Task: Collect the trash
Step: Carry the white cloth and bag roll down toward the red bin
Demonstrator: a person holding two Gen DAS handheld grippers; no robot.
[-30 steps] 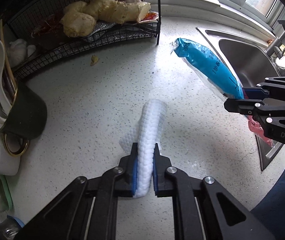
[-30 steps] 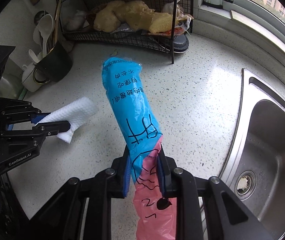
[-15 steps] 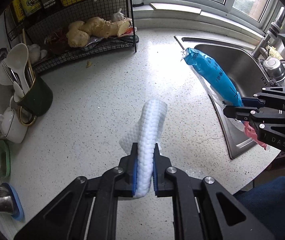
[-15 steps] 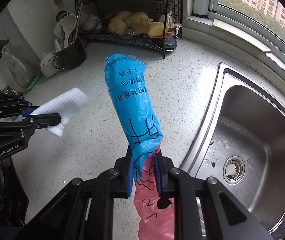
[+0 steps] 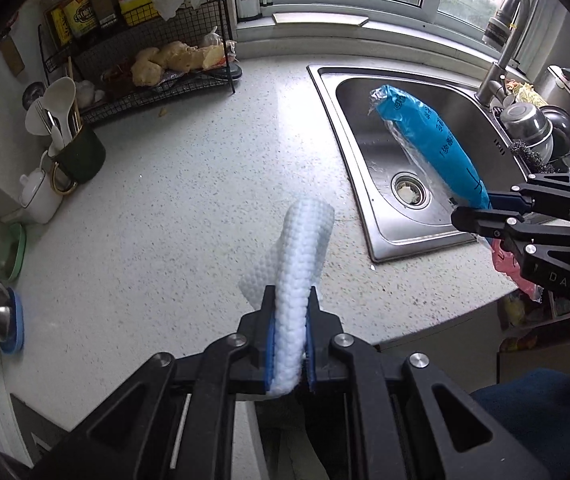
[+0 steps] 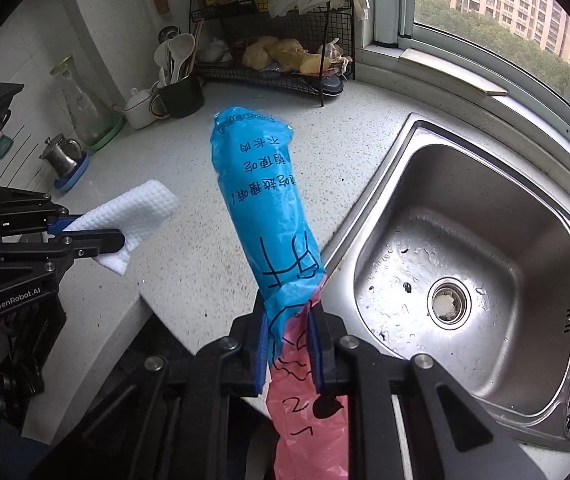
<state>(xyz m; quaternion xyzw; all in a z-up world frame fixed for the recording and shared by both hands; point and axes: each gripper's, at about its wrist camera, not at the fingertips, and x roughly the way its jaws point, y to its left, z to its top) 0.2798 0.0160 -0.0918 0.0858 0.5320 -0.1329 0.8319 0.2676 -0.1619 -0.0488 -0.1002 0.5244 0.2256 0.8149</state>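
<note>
Trash in hand: a white quilted paper towel point(image 5: 305, 256), folded, clamped in the left gripper point(image 5: 290, 354); a crinkled blue-and-pink plastic wrapper point(image 6: 263, 200), clamped in the right gripper point(image 6: 288, 354). Both hang above the near counter edge point(image 5: 405, 316). Advise keeping both grips firm until over a bin; none visible.

Rack point(image 5: 145, 68) behind counter point(image 5: 189, 184), sink point(image 5: 417, 160) right.
</note>
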